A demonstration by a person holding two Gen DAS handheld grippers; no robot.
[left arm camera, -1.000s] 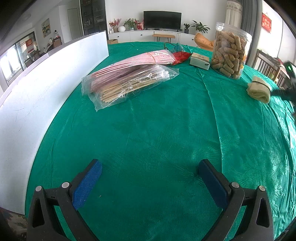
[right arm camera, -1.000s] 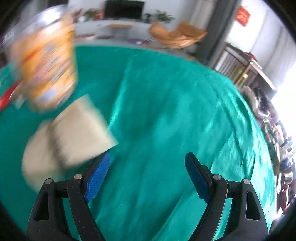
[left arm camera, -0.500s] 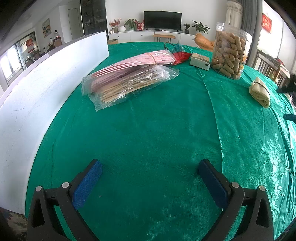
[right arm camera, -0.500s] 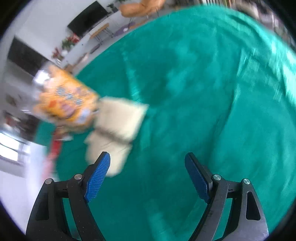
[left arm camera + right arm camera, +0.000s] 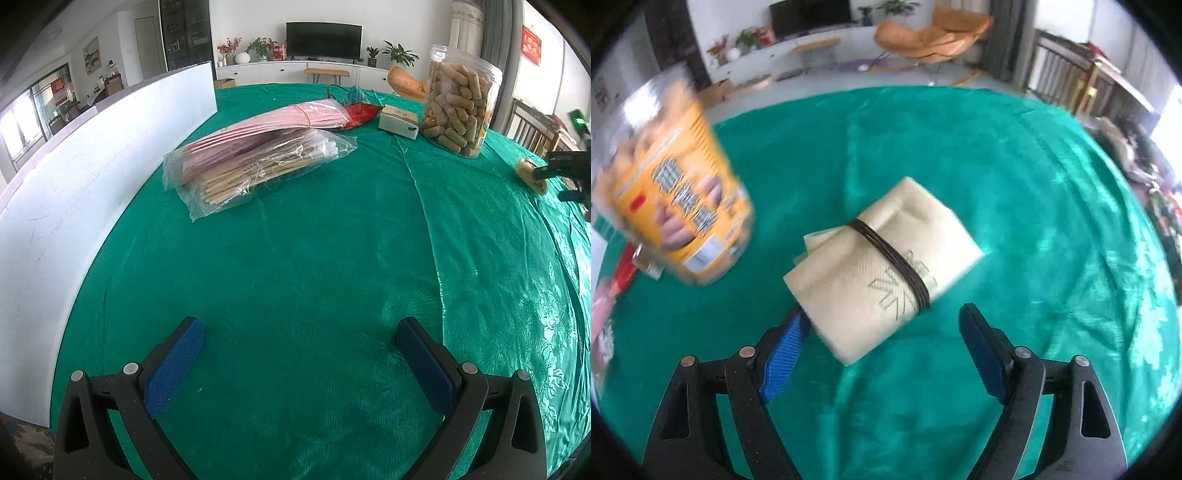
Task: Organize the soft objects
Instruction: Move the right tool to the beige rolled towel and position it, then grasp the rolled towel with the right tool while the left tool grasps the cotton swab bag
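Two hand-held grippers in play, both spread wide with nothing between the pads. Left hand-held gripper (image 5: 299, 354) hovers low over bare green satin cloth on the round worktop (image 5: 314, 258), blue pads well apart, nothing near them. Right hand-held gripper (image 5: 882, 343) is released too, jaws wide, poised just in front of the folded beige cloth bundle tied with a dark brown band (image 5: 882, 266). Near corner of the bundle overlaps the left blue pad (image 5: 783, 358) in the right wrist view; cannot tell if they touch. Right pad sits apart from it.

Bundle lies flat on the green cloth, band wrapped across its middle, grey printed mark under the band. Clear plastic jar of tan cylindrical snacks with an orange label (image 5: 676, 199) stands just left of the bundle, blurred in the right wrist view. From the left wrist view the same jar (image 5: 460, 107) stands upright at the far right of the worktop, and the bundle (image 5: 528, 173) shows beyond it near the right edge, partly hidden by the right hand-held gripper's black frame (image 5: 565, 170).

Far centre: clear plastic bag of wooden sticks (image 5: 266, 170) with a pink banded packet stack (image 5: 291, 122) lying on it, small pale green box (image 5: 399, 120) beside the jar. Long white board (image 5: 74, 184) stands along the left edge.
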